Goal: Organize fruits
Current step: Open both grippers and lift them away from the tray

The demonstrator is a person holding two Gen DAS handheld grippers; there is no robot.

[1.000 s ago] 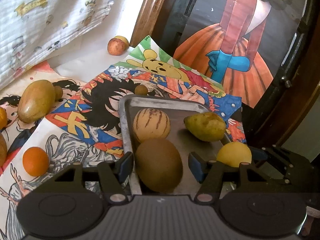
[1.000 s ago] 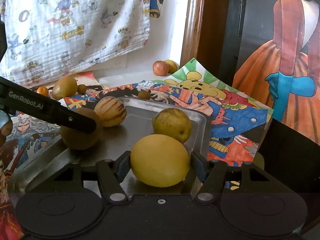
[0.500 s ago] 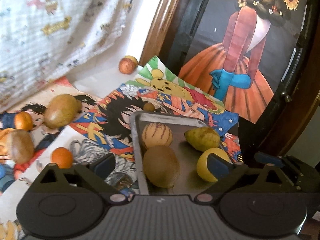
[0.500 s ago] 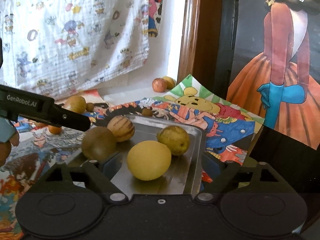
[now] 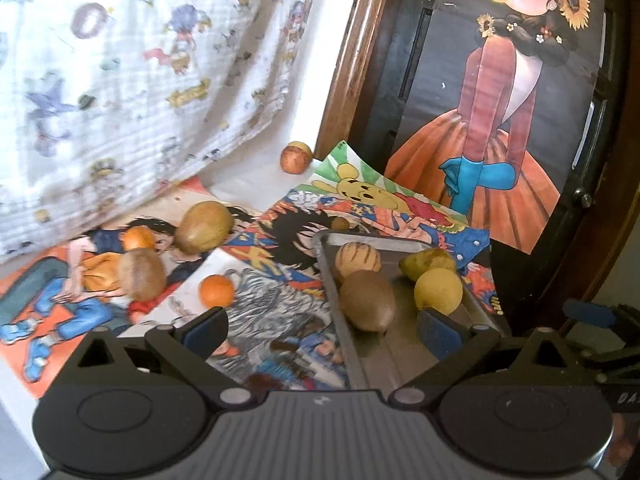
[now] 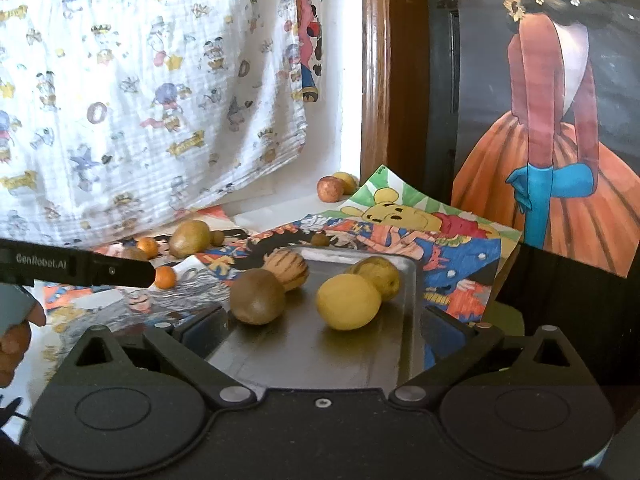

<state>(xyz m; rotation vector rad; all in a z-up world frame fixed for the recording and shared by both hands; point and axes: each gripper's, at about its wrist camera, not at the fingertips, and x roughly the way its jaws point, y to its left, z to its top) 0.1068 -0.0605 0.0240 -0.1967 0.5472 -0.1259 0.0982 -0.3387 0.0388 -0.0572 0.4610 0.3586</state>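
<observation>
Fruits lie in two groups: some loose on the cartoon posters (image 5: 280, 312) at the left, four gathered in the metal tray (image 5: 400, 360) at the right. Farthest left on the posters sits a pale brown fruit (image 5: 141, 274), with an orange (image 5: 138, 238) just behind it and a large green-brown mango (image 5: 204, 226) beside that. A second orange (image 5: 216, 290) rests nearer, just beyond the left gripper (image 5: 320, 330), whose blue-padded fingers are spread wide and hold nothing; one finger hangs over the posters, the other over the tray. Far back, near the white wall under the printed cloth (image 5: 120, 80), a reddish apple (image 5: 295, 159) sits against a yellowish fruit. A small brown fruit (image 5: 340, 223) lies just behind the tray's far rim.

Inside the tray, a brown kiwi-like fruit (image 6: 258, 296) touches a striped melon-like fruit (image 6: 287, 269); to their right a lemon (image 6: 348, 301) rests against a yellow-green pear (image 6: 378, 274). The right gripper (image 6: 322, 334) hovers over the tray's near end, fingers likewise splayed and empty, apart from all four fruits. At the far left of the right wrist view, part of a hand (image 6: 16, 340) shows under the left gripper's arm.
</observation>
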